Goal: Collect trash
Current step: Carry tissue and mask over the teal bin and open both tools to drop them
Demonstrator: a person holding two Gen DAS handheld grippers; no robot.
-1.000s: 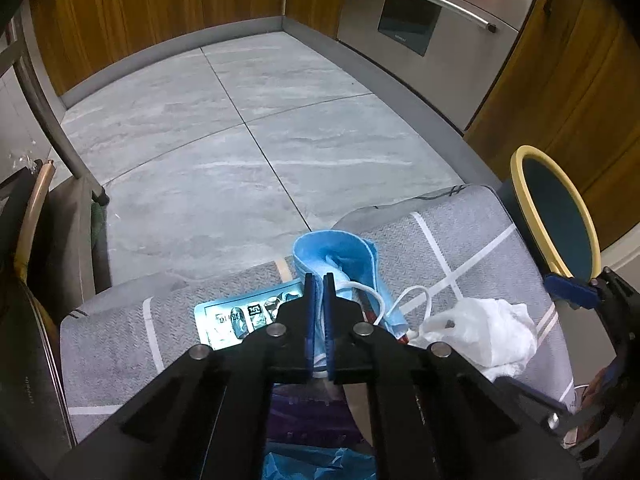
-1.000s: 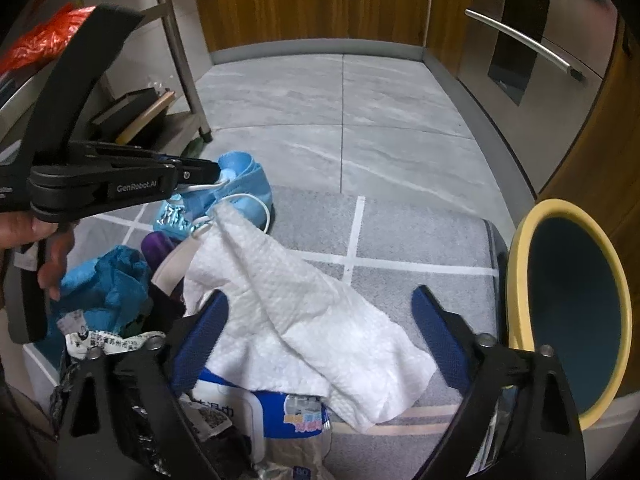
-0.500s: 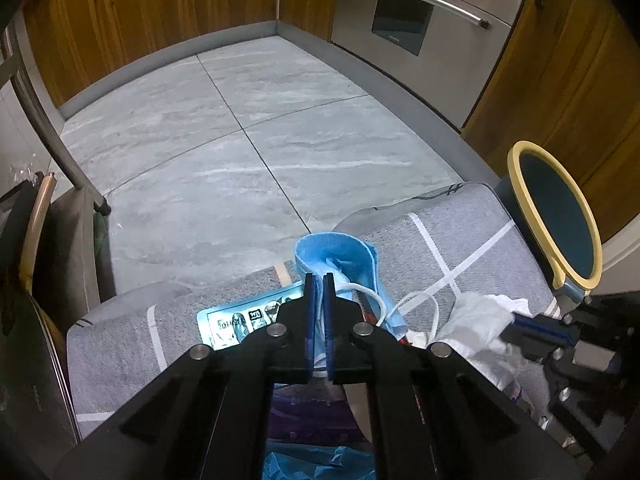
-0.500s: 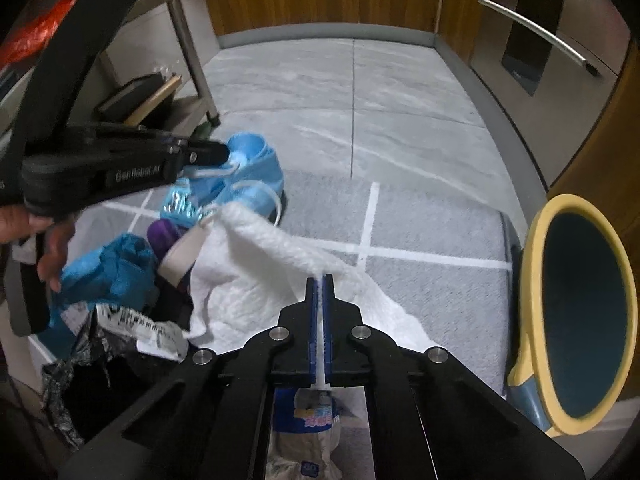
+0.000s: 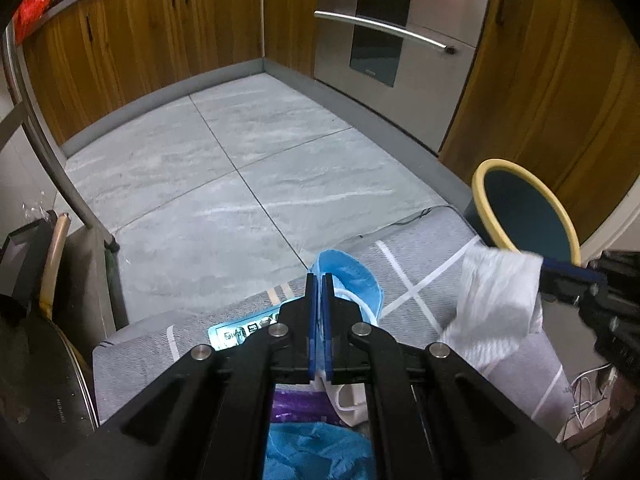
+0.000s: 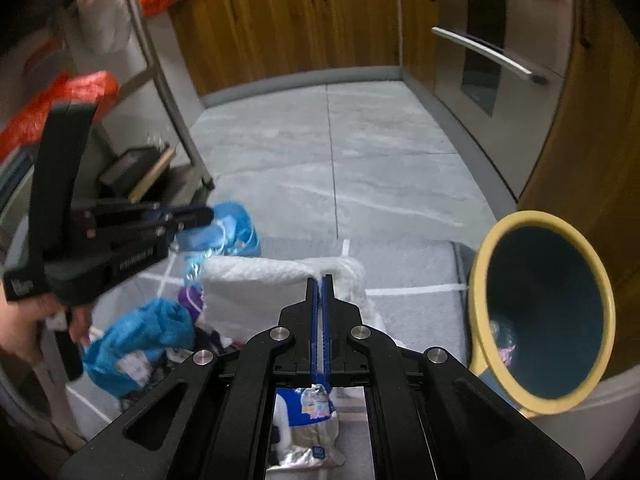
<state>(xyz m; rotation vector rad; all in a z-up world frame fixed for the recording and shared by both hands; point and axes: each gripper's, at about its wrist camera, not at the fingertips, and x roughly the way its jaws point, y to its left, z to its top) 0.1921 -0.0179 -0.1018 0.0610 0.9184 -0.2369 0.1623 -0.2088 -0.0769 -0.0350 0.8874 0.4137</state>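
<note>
My left gripper (image 5: 319, 280) is shut on a blue face mask (image 5: 352, 276), which hangs from its tips above the grey mat (image 5: 420, 264). In the right wrist view the left gripper (image 6: 200, 213) shows with the mask (image 6: 236, 224) dangling under it. The right gripper (image 6: 319, 280) is shut on a white paper towel (image 6: 272, 280), lifted off the mat; the towel (image 5: 496, 292) droops from it in the left wrist view. A bin with a yellow rim (image 6: 528, 218) stands at the mat's right edge, some trash inside. More trash lies below: a crumpled blue piece (image 6: 140, 328), a purple wrapper (image 6: 192, 296).
A printed packet (image 5: 240, 330) and a blue-and-white wrapper (image 6: 312, 404) lie on the mat. A metal rack leg (image 5: 52, 152) stands at the left with red bags (image 6: 60, 100) on the rack. Tiled floor, wooden cabinets and an oven (image 5: 392, 40) lie ahead. A hand (image 6: 24, 332) holds the left gripper.
The right gripper has shut on the paper towel and lifted it. Both grippers have risen, and the mask has come up off the mat with the left one.
</note>
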